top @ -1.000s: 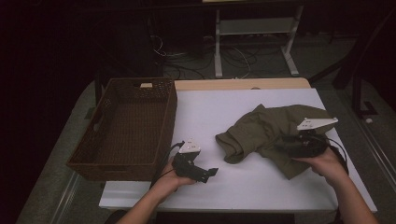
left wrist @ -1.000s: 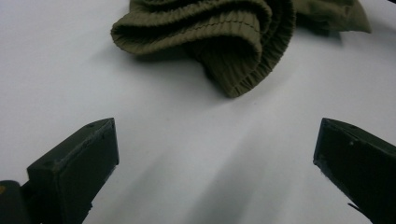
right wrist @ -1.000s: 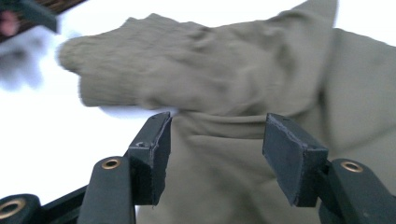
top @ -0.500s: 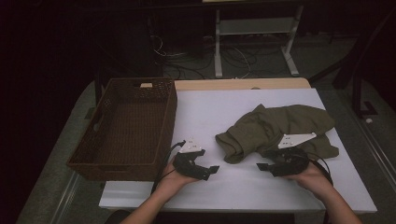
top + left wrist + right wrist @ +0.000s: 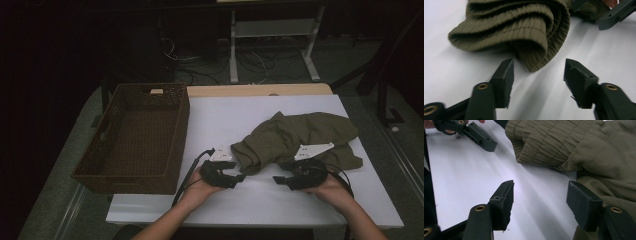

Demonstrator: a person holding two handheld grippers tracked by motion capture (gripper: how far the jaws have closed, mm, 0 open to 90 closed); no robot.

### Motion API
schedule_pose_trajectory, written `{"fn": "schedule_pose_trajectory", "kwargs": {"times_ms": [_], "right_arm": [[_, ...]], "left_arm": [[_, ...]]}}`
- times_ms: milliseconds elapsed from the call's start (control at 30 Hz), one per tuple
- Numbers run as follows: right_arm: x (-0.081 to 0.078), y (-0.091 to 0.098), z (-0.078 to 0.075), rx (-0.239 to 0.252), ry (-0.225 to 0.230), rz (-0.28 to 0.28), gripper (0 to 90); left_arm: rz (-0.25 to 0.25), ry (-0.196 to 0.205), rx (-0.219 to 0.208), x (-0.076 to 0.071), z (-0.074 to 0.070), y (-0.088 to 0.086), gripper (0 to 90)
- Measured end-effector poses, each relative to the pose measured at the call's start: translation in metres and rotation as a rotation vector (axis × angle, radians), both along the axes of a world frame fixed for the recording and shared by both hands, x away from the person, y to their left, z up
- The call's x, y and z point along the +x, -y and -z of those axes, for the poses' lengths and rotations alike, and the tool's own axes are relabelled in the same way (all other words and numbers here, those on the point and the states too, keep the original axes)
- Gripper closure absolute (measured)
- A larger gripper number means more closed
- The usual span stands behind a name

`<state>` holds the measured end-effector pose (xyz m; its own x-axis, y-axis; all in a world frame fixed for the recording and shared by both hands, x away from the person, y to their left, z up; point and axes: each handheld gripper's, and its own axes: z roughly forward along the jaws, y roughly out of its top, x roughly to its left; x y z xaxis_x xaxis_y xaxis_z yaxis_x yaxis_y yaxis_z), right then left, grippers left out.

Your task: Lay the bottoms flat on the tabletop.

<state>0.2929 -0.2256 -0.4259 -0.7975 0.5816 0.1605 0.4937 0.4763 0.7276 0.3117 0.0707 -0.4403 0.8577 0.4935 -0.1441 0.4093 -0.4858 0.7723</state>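
Left black two-jaw gripper (image 5: 239, 178), held in the person's left hand (image 5: 204, 186), sits low over the white table top (image 5: 220, 120), pointing toward 3 o'clock in the high view. Jaws have just been closing; they stand about half apart, unclenched, gripping nothing. In the left gripper view the ribbed, elastic-gathered edge of the crumpled olive-green fabric garment (image 5: 524, 32) hangs just ahead of the jaw tips at 12 o'clock, its lowest fold reaching down toward the gap but not between the pads. No contact visible.

Right black two-jaw gripper (image 5: 278, 180), in the right hand (image 5: 330, 186), faces the left one, pointing toward 9 o'clock in the high view. Jaws stand about half apart, released, bare table between them. In the right gripper view the garment lies at 12 to 3 o'clock; olive cloth sits right beside and behind the right-hand jaw; cannot tell whether it touches. The left gripper shows there at 11 o'clock.

Garment: olive-green, matte, thin cloth, bunched in soft folds, gathered waistband-like hem turned toward the grippers. It lies on the table's right half, at 12 to 1 o'clock from the two grippers.

Dark brown woven rectangular basket (image 5: 102, 165) stands at 9 to 10 o'clock from the left gripper, well apart from the garment.
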Motion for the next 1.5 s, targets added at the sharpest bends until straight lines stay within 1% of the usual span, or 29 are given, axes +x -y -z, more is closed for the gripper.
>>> {"fn": "schedule_pose_trajectory", "kwargs": {"times_ms": [100, 133, 200, 367, 467, 500, 600, 700, 833, 900, 967, 1033, 1233, 1500], "right_arm": [[0.001, -0.001, 0.001, -0.002, -0.003, -0.002, 38.2], [0.001, -0.001, 0.001, -0.001, -0.003, -0.002, 38.1], [0.001, -0.001, 0.001, -0.002, -0.003, -0.004, 38.0], [0.001, -0.001, 0.001, -0.004, -0.002, -0.005, 37.9], [0.001, -0.001, 0.001, -0.004, 0.0, -0.009, 37.9], [0.001, -0.001, 0.001, -0.004, 0.0, -0.011, 37.9], [0.001, -0.001, 0.001, -0.003, -0.001, -0.015, 37.9], [0.001, -0.001, 0.001, -0.003, -0.001, -0.018, 37.9], [0.0, -0.001, 0.0, 0.003, 0.005, -0.016, 37.9], [-0.001, -0.002, -0.001, 0.006, 0.008, -0.018, 37.9], [-0.001, -0.002, -0.001, 0.011, 0.009, -0.019, 37.8], [-0.002, -0.003, -0.002, 0.013, 0.012, -0.023, 37.9], [-0.002, -0.003, -0.003, 0.029, 0.015, -0.025, 37.9], [-0.003, -0.004, -0.004, 0.036, 0.018, -0.033, 37.9]], "left_arm": [[-0.006, 0.023, 0.022, 0.002, 0.002, 0.005, 48.3], [-0.011, 0.027, 0.02, 0.003, 0.003, 0.006, 50.7], [-0.015, 0.026, 0.018, 0.005, 0.004, 0.009, 55.3], [-0.01, 0.031, 0.033, 0.01, 0.008, 0.016, 66.2], [-0.012, 0.06, 0.049, 0.01, 0.007, 0.018, 73.4], [-0.019, 0.065, 0.046, 0.011, 0.006, 0.018, 76.6], [-0.023, 0.084, 0.057, 0.015, 0.004, 0.016, 84.8], [-0.028, 0.086, 0.059, 0.019, 0.003, 0.015, 85.9], [-0.035, 0.114, 0.076, 0.025, 0.001, 0.014, 86.1], [-0.043, 0.122, 0.08, 0.029, 0.0, 0.013, 86.1], [-0.055, 0.123, 0.073, 0.033, -0.001, 0.013, 86.1], [-0.059, 0.135, 0.083, 0.038, -0.003, 0.013, 86.1], [-0.096, 0.152, 0.074, 0.055, -0.007, 0.011, 86.1], [-0.141, 0.189, 0.078, 0.082, -0.012, 0.01, 86.3]]}}
